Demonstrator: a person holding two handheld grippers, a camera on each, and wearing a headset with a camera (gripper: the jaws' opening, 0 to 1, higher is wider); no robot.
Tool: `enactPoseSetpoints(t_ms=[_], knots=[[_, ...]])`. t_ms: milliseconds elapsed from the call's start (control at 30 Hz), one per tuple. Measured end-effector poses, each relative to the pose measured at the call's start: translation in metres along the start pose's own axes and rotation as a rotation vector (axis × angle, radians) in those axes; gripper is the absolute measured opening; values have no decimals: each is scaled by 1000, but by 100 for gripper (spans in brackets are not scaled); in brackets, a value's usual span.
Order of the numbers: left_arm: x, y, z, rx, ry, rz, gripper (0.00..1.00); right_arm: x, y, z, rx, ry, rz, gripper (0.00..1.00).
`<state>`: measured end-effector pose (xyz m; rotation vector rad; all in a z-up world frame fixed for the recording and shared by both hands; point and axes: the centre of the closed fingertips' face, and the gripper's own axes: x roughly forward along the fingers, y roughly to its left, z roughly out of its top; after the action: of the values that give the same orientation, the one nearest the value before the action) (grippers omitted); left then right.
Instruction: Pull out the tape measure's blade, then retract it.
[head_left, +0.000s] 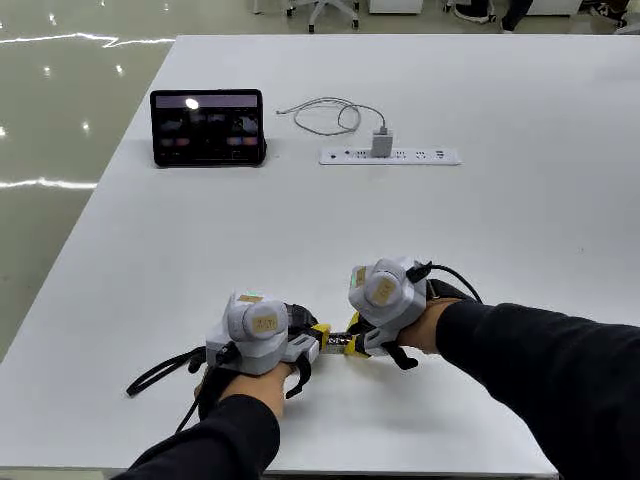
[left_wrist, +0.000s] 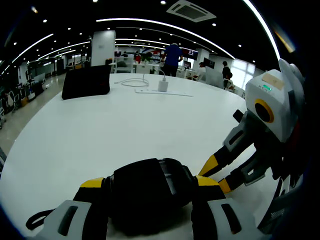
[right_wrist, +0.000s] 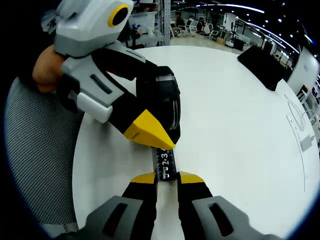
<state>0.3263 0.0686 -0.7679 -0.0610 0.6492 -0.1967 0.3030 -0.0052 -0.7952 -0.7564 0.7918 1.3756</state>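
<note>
So here's where it's at: the tape measure (left_wrist: 150, 197), a chunky black case, sits down by the near edge of the table (head_left: 420, 230), well apart from the tablet (head_left: 207, 127) and power strip (head_left: 390, 156) at the far side. The left gripper (left_wrist: 150, 182) is clamped around the case, one yellow-tipped jaw on each side. The right gripper (right_wrist: 167, 177) is just beside it, jaws pinched closed on the end of the blade (right_wrist: 165, 162).

Progress-wise, only a tiny stub of blade is out. In the right gripper view you can read a couple of the first numbers between the case mouth and the yellow tips, and that's it. In the head view the two grippers are almost nose to nose.

My read: both grips are set, but the blade is basically still at its short end. That fits a pull that's barely started, with the whole draw-out and the retract left to do. Honestly it could also be the tail end of a retract; one moment can't settle that.
</note>
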Motion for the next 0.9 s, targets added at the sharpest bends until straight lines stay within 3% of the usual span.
enactPoseSetpoints(t_ms=[433,500,567,900], knots=[[0,1,0,-11,-2,-5,64,5,0,7,6,-26,12,10],[0,1,0,-15,0,-6,64,7,0,10,53,-49,3,10],[0,0,0,-15,0,-6,64,7,-1,12,14,-56,2,10],[0,1,0,-30,-2,-22,64,10,2,17,20,-75,8,10]])
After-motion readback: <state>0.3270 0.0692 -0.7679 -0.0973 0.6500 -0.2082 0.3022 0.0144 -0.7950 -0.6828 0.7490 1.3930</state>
